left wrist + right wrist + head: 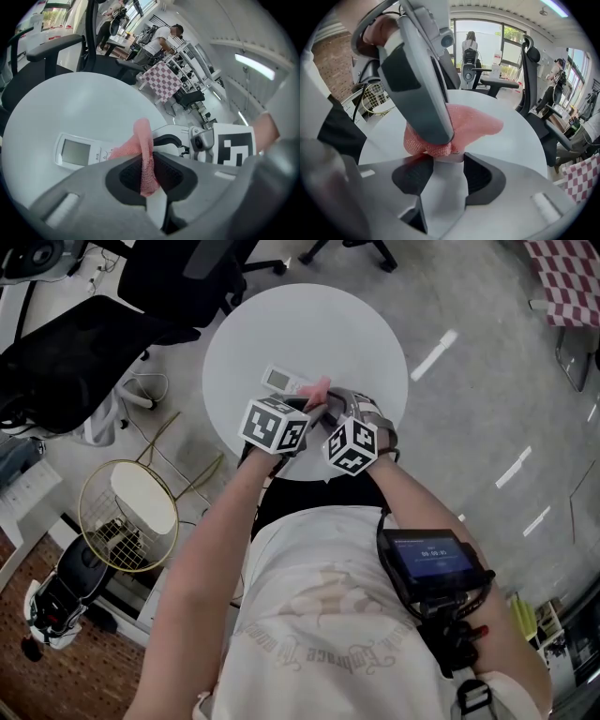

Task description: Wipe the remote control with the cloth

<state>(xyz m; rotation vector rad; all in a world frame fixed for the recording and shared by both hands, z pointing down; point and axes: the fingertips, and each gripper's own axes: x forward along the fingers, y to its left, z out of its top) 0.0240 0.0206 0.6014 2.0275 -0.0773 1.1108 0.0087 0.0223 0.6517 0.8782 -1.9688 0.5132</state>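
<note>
A white remote control (281, 380) with a small screen (75, 152) lies on the round white table (281, 324). A pink cloth (320, 387) is draped over its near half. My left gripper (149, 171) is shut on the cloth (143, 136), which is pinched between its pads and pressed down onto the remote. In the right gripper view one of the left gripper's fingers (417, 89) stands on the cloth (473, 124). My right gripper (449, 164) stands wide, and the remote's near end (450, 158) fills the gap between its tips.
Black office chairs (84, 343) stand behind the table on the left. A gold wire basket (127, 512) sits on the floor at the near left. People stand far off in the room (469, 44). A checked cloth (567, 277) is at the far right.
</note>
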